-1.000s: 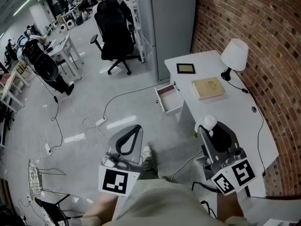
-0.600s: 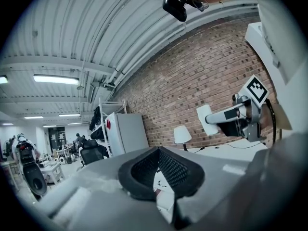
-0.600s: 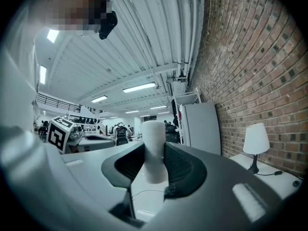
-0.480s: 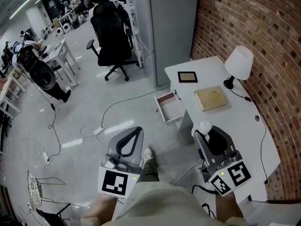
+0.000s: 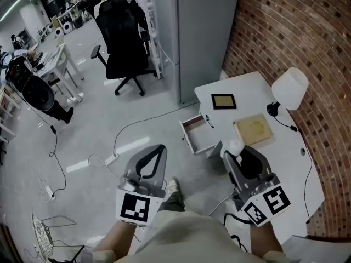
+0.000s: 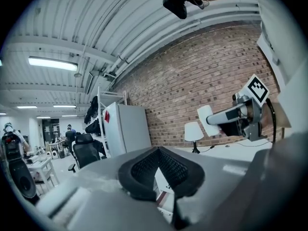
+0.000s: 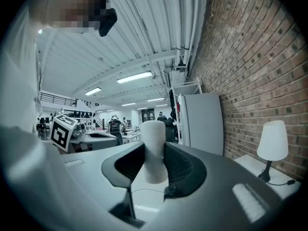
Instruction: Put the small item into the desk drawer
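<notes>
The small item [image 5: 236,145] is a white cylinder, and my right gripper [image 5: 234,149] is shut on it, held in the air over the front edge of the white desk [image 5: 285,163]. In the right gripper view the cylinder [image 7: 155,129] stands upright between the two dark pads [image 7: 175,165]. The desk drawer [image 5: 198,137] is pulled open just left of and beyond the item, and looks empty. My left gripper [image 5: 159,147] hangs over the floor to the left, shut with nothing in it. In the left gripper view its tips [image 6: 159,150] meet.
On the desk stand a white lamp [image 5: 289,89], a dark picture frame [image 5: 224,101] and a tan book [image 5: 253,129]. A brick wall [image 5: 307,32] runs along the right. A grey cabinet [image 5: 192,37], a black office chair [image 5: 123,43] and floor cables [image 5: 118,141] lie beyond.
The view has shifted closer to the desk; the drawer and desk now sit nearer my grippers. The right gripper still carries the white item. The left gripper stays as it was.
</notes>
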Action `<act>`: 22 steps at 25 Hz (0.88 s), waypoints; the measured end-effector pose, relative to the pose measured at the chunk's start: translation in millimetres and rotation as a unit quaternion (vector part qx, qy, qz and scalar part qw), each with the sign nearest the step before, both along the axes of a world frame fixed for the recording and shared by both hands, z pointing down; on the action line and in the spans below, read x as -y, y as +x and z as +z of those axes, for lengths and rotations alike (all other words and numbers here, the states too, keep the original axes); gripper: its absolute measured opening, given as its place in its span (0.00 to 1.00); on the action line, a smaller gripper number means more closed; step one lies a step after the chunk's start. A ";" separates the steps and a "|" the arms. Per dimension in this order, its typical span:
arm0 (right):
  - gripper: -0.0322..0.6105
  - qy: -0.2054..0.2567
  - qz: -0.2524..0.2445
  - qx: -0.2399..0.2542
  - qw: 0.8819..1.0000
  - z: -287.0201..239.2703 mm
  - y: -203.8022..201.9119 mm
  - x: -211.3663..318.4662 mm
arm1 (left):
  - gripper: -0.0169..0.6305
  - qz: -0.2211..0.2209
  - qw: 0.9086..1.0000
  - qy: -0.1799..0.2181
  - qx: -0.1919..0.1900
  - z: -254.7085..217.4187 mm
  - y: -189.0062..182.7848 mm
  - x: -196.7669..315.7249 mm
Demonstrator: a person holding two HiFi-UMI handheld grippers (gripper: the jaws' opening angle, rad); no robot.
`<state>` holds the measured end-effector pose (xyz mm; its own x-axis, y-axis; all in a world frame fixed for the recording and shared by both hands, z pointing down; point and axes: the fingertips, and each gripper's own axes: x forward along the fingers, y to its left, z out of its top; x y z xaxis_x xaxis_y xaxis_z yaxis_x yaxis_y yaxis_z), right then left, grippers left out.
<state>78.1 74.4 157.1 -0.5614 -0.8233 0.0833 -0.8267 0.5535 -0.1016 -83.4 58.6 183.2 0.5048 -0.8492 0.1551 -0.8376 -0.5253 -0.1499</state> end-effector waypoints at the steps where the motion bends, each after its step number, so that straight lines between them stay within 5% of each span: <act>1: 0.25 -0.001 0.002 0.000 1.000 -0.1 -6.0 15.0 | 0.03 0.004 1.000 -0.003 0.002 2.3 -4.1 16.3; 11: 0.25 -0.004 0.037 0.001 0.999 8.7 -40.1 141.1 | 0.03 0.040 0.999 0.007 0.023 11.2 -31.3 147.5; 22: 0.25 -0.041 0.056 0.001 0.998 32.1 -30.2 202.8 | 0.03 0.025 0.999 -0.018 0.014 19.5 -35.6 198.5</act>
<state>47.9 -128.4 189.2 -0.4662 -0.8714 0.1526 -0.8828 0.4470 -0.1442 -119.0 -139.8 202.7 0.5408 -0.8172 0.1994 -0.8063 -0.5711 -0.1539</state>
